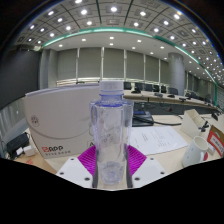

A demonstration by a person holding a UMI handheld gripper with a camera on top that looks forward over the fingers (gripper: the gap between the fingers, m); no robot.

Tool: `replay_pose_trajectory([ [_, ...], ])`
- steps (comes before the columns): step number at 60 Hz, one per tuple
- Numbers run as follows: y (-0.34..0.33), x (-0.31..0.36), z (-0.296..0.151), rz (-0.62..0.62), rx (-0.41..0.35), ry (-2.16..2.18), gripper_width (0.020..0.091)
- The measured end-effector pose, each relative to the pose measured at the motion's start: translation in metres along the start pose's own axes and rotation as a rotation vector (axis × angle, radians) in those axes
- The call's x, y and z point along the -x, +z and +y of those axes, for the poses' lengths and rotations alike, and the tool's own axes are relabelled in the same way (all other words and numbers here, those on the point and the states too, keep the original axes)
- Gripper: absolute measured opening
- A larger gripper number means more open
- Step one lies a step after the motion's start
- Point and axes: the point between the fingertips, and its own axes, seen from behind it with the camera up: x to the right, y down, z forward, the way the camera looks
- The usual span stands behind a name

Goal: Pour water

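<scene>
Gripper view. One gripper [108,162], lower centre of frame: purple pads [89,158] pressed to both sides of the bottle, fingers closed around it. One clear water bottle [108,125], centre frame, upright, cap [110,88] on; judged carried upright to prevent spilling before pouring. One white box [58,122], left of centre, behind the bottle. One table [170,135], right of centre, papers on it. Receiving vessel: not identifiable.

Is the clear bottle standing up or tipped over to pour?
Upright. The bottle stands vertical between the gripper fingers, cap on top; nothing pours yet.
</scene>
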Motion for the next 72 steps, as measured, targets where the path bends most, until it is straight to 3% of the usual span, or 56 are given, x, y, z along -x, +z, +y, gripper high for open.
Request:
replay_pose_trajectory([
  [5, -0.003, -0.001, 0.001, -0.006, 0.004, 0.006, 0.0327],
  [23, -0.031, -0.024, -0.033, -0.078, -0.015, 0.197, 0.0326],
  [43, -0.052, -0.085, -0.098, -0.293, -0.029, 1.079, 0.0324],
  [56, -0.048, -0.120, -0.101, -0.427, -0.012, 1.637, 0.0322],
  [72, -0.056, -0.142, -0.099, -0.534, 0.009, 1.952, 0.0323],
])
